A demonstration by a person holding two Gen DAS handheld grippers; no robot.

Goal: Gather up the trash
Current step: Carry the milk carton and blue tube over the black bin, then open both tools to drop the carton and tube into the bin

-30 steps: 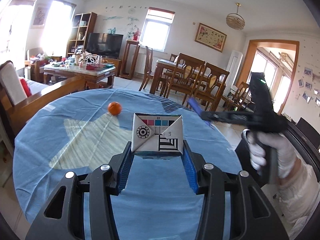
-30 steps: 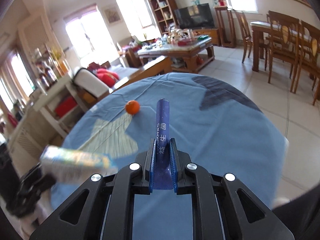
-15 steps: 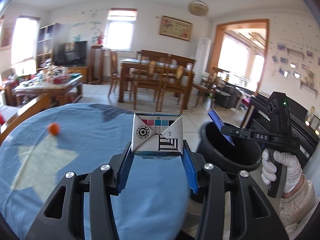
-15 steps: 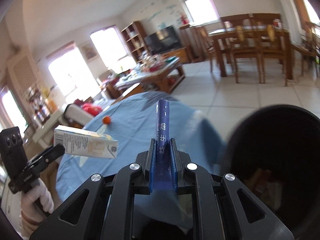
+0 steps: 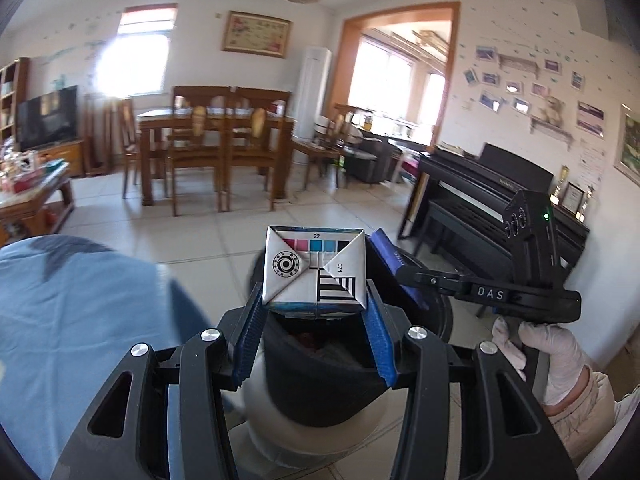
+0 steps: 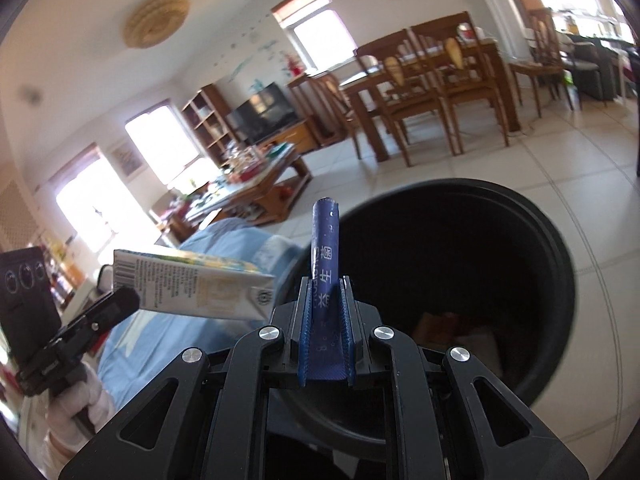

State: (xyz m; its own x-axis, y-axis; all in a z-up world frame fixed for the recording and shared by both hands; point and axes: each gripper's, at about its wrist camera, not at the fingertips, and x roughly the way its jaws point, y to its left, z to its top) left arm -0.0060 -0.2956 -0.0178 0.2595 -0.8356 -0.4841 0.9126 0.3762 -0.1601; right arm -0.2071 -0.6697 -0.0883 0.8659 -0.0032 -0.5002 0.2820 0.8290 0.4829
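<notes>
My left gripper [image 5: 316, 312] is shut on a milk carton [image 5: 316, 268], end-on to the camera, held above the near rim of a black trash bin [image 5: 320, 384]. The carton also shows in the right wrist view [image 6: 192, 286], lying flat at the left. My right gripper [image 6: 326, 304] is shut on a narrow blue wrapper [image 6: 325, 248] that stands up between the pads, over the bin's near rim [image 6: 472, 280]. In the left wrist view the right gripper [image 5: 404, 276] holds the wrapper [image 5: 390, 256] just right of the carton. Some trash lies in the bin.
A round table with a blue cloth [image 5: 80, 320] stands left of the bin. A black piano [image 5: 480, 200] is against the right wall. A dining table with chairs [image 5: 208, 144] and a coffee table [image 6: 256, 184] stand farther off on the tiled floor.
Both grippers have swung right, away from the blue table and over the black bin, each still holding its item. The orange on the table has left view.
</notes>
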